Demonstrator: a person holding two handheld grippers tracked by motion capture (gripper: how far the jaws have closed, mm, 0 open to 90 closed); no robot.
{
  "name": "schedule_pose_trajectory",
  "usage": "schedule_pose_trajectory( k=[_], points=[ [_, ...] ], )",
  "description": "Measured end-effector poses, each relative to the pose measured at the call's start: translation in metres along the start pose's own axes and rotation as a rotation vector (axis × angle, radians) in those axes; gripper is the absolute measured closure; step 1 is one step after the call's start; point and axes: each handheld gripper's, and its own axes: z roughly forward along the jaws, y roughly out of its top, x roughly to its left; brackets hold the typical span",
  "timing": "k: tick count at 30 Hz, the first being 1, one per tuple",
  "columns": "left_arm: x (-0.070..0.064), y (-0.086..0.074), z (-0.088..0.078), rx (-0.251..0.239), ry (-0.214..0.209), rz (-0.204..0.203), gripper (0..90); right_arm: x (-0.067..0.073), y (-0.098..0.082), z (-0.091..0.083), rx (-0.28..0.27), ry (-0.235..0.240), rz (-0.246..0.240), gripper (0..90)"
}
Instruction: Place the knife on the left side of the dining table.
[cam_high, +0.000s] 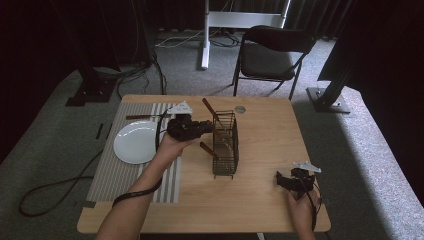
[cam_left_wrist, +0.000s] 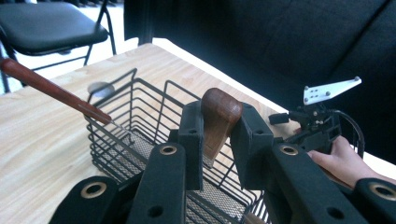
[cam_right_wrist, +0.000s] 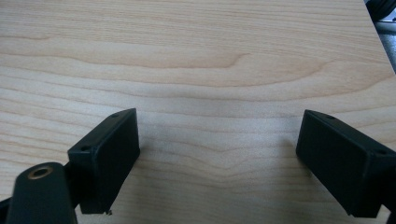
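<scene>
High view: left gripper (cam_high: 204, 128) clamps a wooden handle (cam_left_wrist: 218, 116) at the basket (cam_high: 225, 145) rim, mid-desk (cam_high: 270, 200). One utensil (cam_high: 212, 113) leans inside, another (cam_high: 142, 117) lies by the plate (cam_high: 136, 142). Transfer looks partway. Right gripper (cam_high: 283, 180) rests gaping, empty, near the desk's front corner.

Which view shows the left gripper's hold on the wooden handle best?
Left gripper view: the left gripper has both jaws pressed on the wooden handle above the wire basket. High view shows that gripper small and dark beside the basket. Right gripper view faces bare table.
</scene>
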Motion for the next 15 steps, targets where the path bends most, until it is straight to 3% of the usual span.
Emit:
schedule_pose_trajectory(
  k=[10, 15],
  points=[
    [-0.007, 0.015, -0.025, -0.032, -0.004, 0.016, 75.4, 0.000, 0.000, 0.000, 0.000, 0.000, 0.001, 12.6],
    [-0.009, 0.019, -0.039, -0.045, 0.014, 0.019, 75.4, 0.000, 0.000, 0.000, 0.000, 0.000, 0.001, 12.6]
  ],
)
